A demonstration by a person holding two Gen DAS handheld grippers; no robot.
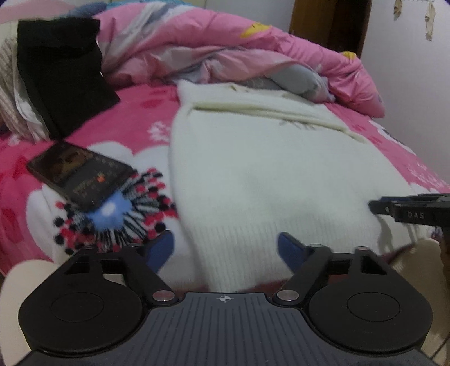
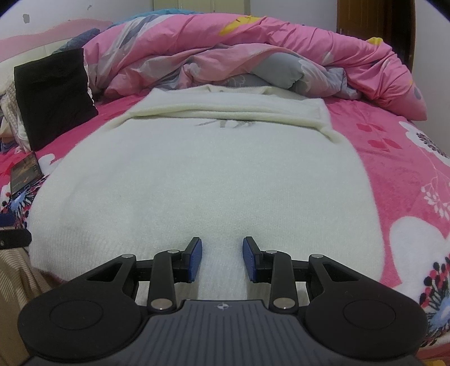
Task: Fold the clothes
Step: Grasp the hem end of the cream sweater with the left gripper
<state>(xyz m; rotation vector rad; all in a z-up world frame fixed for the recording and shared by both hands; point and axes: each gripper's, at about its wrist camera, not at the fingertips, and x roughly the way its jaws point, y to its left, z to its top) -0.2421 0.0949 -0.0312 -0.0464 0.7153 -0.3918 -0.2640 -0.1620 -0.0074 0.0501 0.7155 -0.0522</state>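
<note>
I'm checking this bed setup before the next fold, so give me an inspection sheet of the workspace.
Surface: pink flowered bedspread.
Job's things: white sweater lies flat, sleeves folded across its upper part; hem nearest the grippers.
Clutter: dark phone on the bedspread left of the sweater; folded black garment on a pile at far left; bunched pink quilt beyond the sweater.
Grippers: left gripper open at the hem's left part; right gripper open over the hem.
Cables: nothing seen.
Surroundings: white wall, brown door behind the bed.
</note>
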